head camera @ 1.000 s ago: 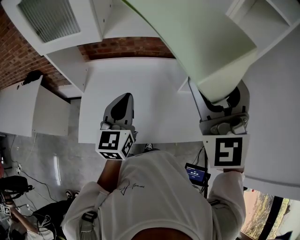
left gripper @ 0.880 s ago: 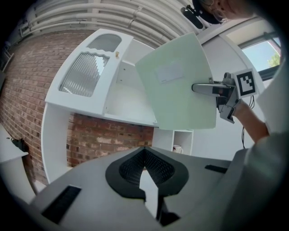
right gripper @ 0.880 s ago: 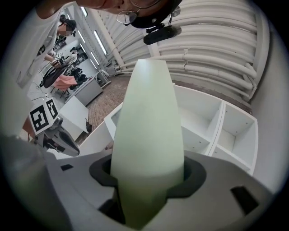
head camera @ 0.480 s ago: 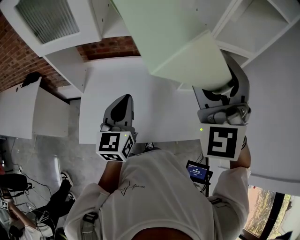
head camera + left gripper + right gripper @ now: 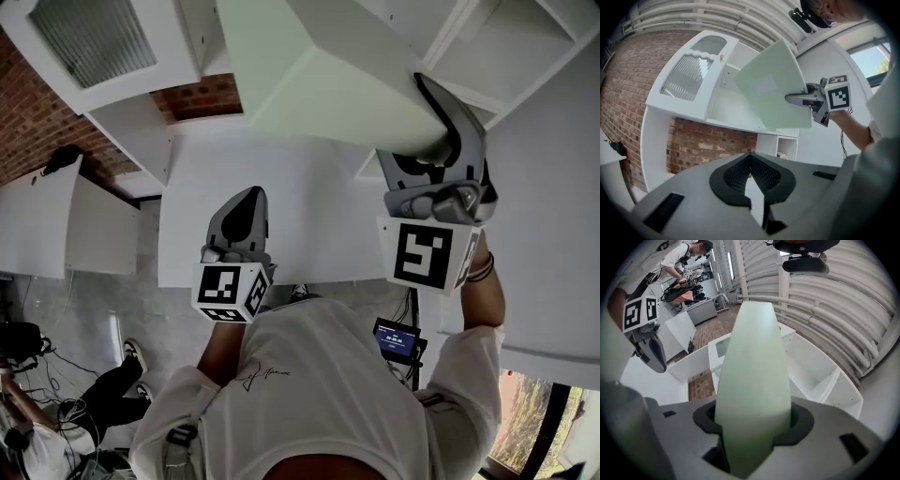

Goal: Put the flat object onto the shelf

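Observation:
The flat object (image 5: pixel 328 70) is a large pale green board, held up and tilted in front of the white shelf unit (image 5: pixel 506 47). My right gripper (image 5: pixel 433 141) is shut on its lower right edge. In the right gripper view the board (image 5: pixel 752 380) fills the space between the jaws and points toward the open shelf compartments (image 5: pixel 811 366). The left gripper view shows the board (image 5: pixel 771 91) beside a cabinet with a ribbed glass door (image 5: pixel 689 77). My left gripper (image 5: pixel 242 220) hovers over the white counter, shut and holding nothing.
A white counter (image 5: pixel 300 206) runs under the shelves, with brick wall (image 5: pixel 202 94) behind it. A tall white panel (image 5: pixel 553 234) stands at the right. A small screen device (image 5: pixel 394 342) hangs near my waist. A person (image 5: pixel 56 422) and cables are on the floor at lower left.
My right gripper has risen and swung the green board up and to the left, toward the shelves, tilting it more steeply. The left gripper has stayed in place.

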Tool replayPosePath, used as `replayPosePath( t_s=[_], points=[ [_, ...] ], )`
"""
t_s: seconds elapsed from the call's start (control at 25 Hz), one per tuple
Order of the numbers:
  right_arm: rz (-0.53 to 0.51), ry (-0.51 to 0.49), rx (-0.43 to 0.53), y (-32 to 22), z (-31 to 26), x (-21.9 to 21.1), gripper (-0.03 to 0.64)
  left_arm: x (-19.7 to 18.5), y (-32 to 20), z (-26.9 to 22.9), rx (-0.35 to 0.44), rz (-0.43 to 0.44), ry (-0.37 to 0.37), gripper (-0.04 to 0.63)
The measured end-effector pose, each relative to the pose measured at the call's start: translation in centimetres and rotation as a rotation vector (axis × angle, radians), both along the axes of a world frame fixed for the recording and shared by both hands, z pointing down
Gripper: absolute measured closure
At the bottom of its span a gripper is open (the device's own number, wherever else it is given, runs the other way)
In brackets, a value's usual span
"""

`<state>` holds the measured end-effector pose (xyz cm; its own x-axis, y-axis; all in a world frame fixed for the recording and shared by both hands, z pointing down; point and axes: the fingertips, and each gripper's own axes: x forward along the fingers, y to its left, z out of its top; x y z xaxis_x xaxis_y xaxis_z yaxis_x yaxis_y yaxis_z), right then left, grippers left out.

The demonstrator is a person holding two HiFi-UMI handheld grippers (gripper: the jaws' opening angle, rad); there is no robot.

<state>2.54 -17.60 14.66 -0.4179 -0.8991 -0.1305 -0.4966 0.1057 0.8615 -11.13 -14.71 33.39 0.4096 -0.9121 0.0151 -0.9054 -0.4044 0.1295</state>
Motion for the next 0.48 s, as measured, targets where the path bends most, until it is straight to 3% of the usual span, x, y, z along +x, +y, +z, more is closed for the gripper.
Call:
replayPosePath(
  t_s=[0.48],
  points=[
    [0.034, 0.133, 0.061, -2.1, 1.1, -0.8, 0.351, -0.2, 0.4, 0.4, -0.014, -0.022, 0.001, 0.583]
  ],
)
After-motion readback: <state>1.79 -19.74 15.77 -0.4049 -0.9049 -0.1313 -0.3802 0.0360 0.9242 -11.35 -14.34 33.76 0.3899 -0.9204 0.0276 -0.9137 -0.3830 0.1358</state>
